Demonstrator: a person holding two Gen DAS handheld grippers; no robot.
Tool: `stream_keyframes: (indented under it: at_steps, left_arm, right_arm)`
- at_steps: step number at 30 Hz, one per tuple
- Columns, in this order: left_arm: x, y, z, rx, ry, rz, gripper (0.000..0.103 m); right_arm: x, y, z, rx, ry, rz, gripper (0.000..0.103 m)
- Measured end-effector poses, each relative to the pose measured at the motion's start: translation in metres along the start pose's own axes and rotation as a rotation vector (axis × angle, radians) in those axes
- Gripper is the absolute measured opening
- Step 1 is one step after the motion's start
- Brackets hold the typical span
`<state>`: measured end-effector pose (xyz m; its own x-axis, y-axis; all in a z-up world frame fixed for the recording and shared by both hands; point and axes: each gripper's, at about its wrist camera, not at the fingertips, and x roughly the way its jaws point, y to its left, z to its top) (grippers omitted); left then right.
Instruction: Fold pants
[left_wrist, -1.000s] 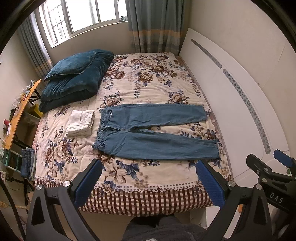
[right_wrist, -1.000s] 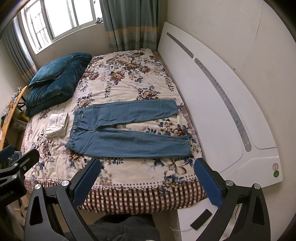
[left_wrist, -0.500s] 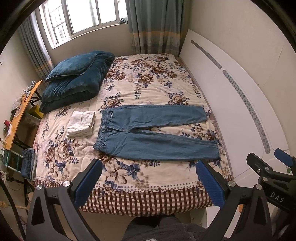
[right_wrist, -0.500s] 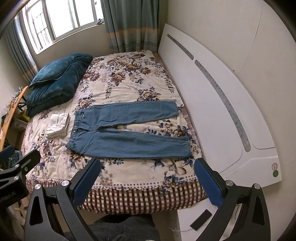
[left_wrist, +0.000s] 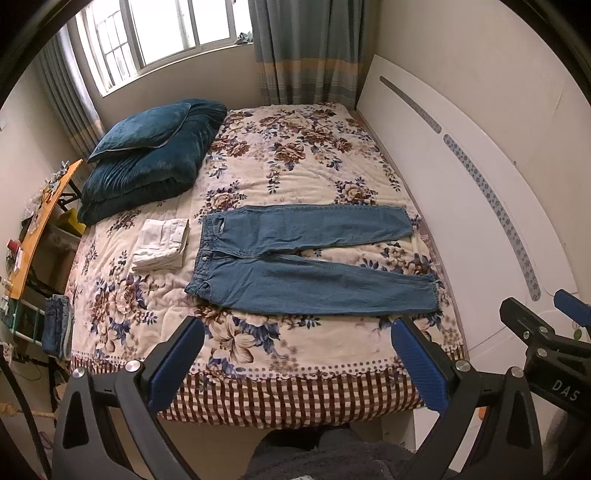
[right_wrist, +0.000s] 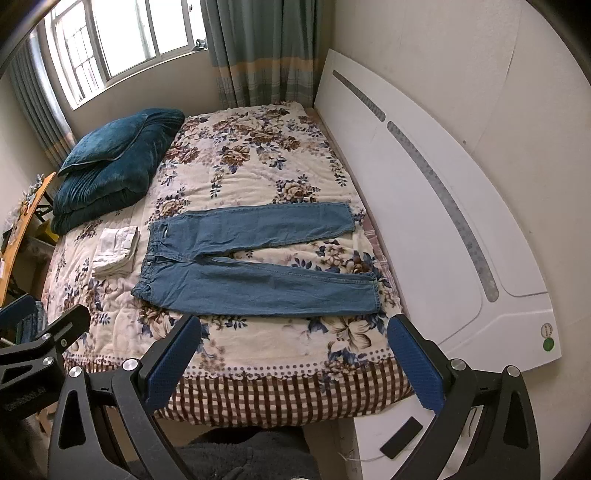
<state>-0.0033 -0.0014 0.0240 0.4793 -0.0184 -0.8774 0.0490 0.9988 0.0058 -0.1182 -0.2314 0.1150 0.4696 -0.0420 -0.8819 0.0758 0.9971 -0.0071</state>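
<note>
Your left hand-held gripper (left_wrist: 295, 358) and right hand-held gripper (right_wrist: 293, 356) both hung before the foot of the bed, blue-padded jaws spread wide and holding nothing. The blue denim pants (left_wrist: 306, 258) lay flat and unfolded across the floral quilted bedspread (left_wrist: 295, 155), waistband to your left, legs splayed toward the white curved headboard (left_wrist: 461, 192), well apart from both grippers. A folded white garment (left_wrist: 162, 243) sat just beside the waistband; a dark teal velvet pillow and folded duvet (left_wrist: 155, 155) were stacked behind it. Only your left view showed the orange wooden side worktop (left_wrist: 40, 221) at full length and folded jeans (left_wrist: 55, 325) hanging below it. Only your right view showed a black phone (right_wrist: 400, 437) on a white bedside surface (right_wrist: 365, 424) and the headboard's green round sticker (right_wrist: 547, 345).
</note>
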Motion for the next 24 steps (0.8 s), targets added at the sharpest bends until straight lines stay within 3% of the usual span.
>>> stream_keyframes:
  at_steps: [24]
  left_arm:
    - [0.004, 0.001, 0.014, 0.009, -0.027, 0.013, 0.103]
  right_arm:
    - [-0.010, 0.001, 0.020, -0.001, -0.014, 0.004, 0.102]
